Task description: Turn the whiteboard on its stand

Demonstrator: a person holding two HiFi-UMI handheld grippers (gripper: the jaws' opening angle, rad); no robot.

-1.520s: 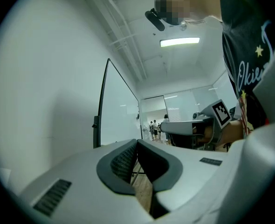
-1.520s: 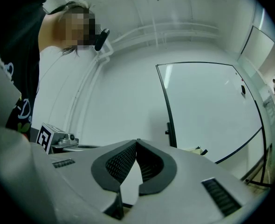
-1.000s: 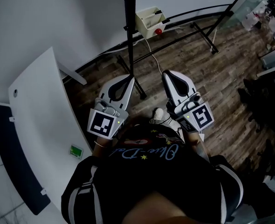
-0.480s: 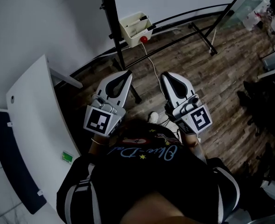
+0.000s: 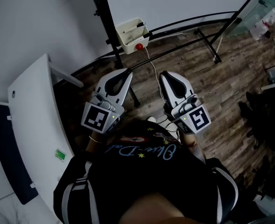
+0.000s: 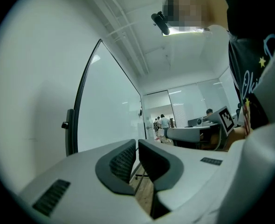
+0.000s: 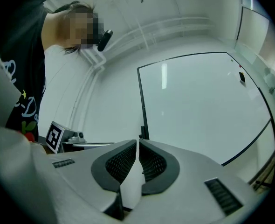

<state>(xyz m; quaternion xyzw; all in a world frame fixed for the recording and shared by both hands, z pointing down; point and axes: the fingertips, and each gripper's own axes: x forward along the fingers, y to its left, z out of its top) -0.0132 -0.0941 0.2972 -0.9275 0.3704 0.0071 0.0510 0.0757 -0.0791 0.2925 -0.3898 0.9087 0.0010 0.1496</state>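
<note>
Big white whiteboard [image 7: 198, 111] in black frame: probably stiff and heavy; grip the frame's side edge. Both empty: left tool [image 6: 136, 141] just opening, right tool [image 7: 138, 141] closed.

cursive txt on shirt [image 5: 146, 151], unreadable

The person is holding both grippers out low in front of the chest, side by side and slightly apart, with the jaws pointing forward and away from the body. The left gripper [image 5: 127, 72] is just opening its jaws, and a thin gap is showing between them with nothing in it. The right gripper [image 5: 163, 73] is resting with its jaw tips together, empty. The left wrist [image 5: 93, 142] is showing bare behind its gripper and seems roughly straight, though the torso is hiding the arms
</note>
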